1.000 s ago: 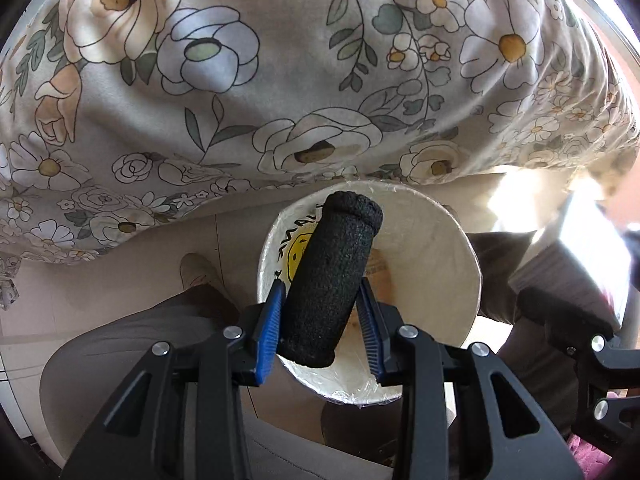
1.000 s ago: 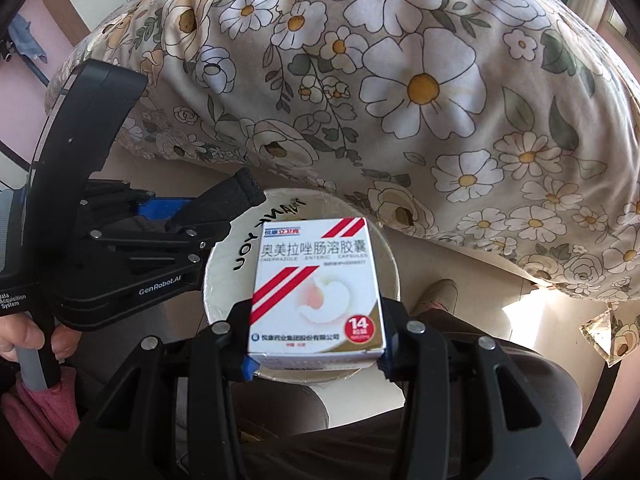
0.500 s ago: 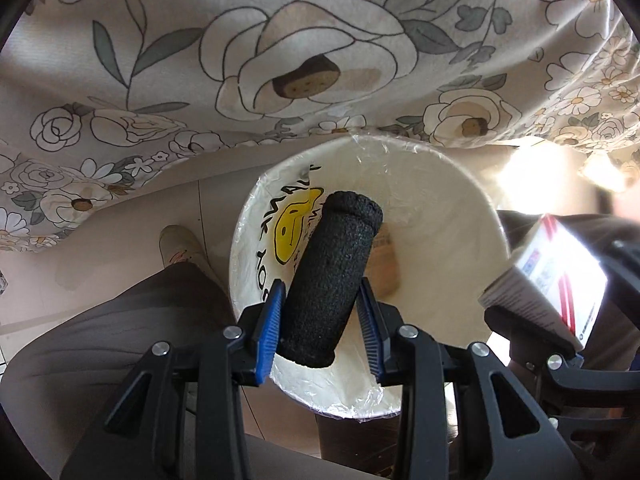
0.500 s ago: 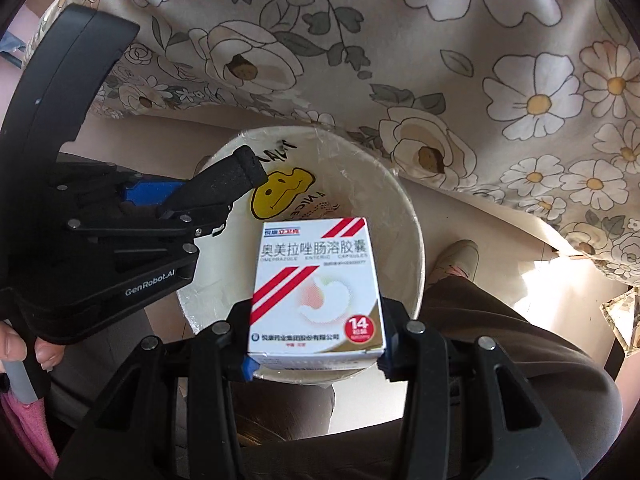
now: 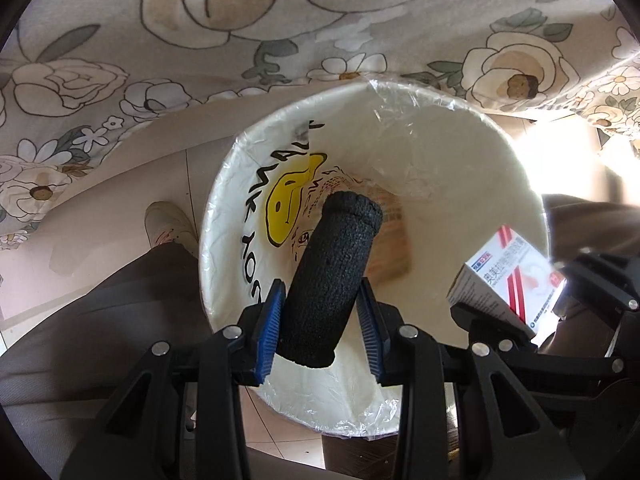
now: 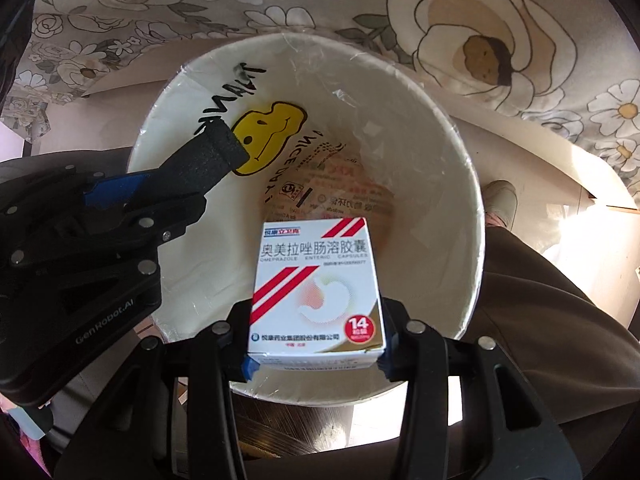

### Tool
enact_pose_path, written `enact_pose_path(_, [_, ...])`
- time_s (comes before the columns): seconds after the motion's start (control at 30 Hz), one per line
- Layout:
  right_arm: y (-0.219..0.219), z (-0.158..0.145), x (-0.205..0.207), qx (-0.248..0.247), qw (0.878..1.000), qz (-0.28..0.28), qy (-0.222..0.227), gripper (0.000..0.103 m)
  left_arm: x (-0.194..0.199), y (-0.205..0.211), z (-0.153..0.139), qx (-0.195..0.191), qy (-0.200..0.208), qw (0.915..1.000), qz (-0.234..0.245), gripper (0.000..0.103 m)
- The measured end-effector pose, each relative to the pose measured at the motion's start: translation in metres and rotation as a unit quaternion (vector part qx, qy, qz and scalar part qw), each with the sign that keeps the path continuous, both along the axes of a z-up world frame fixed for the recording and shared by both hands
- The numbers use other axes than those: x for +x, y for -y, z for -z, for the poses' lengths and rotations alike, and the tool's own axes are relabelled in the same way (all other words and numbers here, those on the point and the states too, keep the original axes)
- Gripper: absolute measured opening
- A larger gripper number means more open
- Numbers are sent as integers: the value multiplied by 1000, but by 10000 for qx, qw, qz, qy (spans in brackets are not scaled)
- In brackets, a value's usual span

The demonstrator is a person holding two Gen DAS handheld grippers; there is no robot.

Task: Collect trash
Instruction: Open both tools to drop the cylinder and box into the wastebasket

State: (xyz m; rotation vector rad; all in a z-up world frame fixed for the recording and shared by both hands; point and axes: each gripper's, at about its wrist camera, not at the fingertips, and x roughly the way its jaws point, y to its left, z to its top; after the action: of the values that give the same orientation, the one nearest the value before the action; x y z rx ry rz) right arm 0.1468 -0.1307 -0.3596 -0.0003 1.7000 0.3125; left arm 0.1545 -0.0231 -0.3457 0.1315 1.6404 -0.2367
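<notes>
A white round bin (image 5: pixel 516 184) lined with clear plastic and printed with a yellow smiley stands open below both grippers; its rim (image 6: pixel 476 216) fills the right wrist view too. My left gripper (image 5: pixel 320 320) is shut on a black foam tube (image 5: pixel 332 276), which points down into the bin's mouth. My right gripper (image 6: pixel 316 344) is shut on a white medicine box with red stripes (image 6: pixel 316 284), held over the bin's near side. The box (image 5: pixel 508 276) and right gripper show at the right of the left wrist view. The foam tube (image 6: pixel 208 156) and left gripper (image 6: pixel 168 184) show at the left of the right wrist view.
A floral bedspread (image 5: pixel 200 40) hangs over the bed edge just beyond the bin. A person's dark trouser legs (image 6: pixel 560 300) and a pale shoe (image 5: pixel 168 224) flank the bin on the tiled floor. Some printed wrapping (image 6: pixel 340 188) lies at the bin's bottom.
Both grippers have come down toward the bin, which now looks much larger. The bedspread has slid up out of most of the view. Both grips are unchanged.
</notes>
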Motion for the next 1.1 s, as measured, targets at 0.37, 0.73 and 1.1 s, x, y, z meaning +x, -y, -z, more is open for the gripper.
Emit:
enact_pose_path(0.37, [-13, 33, 4, -97, 9996, -79, -271, 45, -3, 12, 19, 137, -300, 9994, 98, 41])
enact_pose_path(0.73, [0, 45, 8, -116, 9994, -62, -326, 55, 4, 11, 29, 131, -303, 9995, 1, 59])
enact_pose_path(1.1, [-1, 26, 4, -120, 9998, -92, -92, 55, -2, 0, 12, 185, -54, 9998, 31, 59])
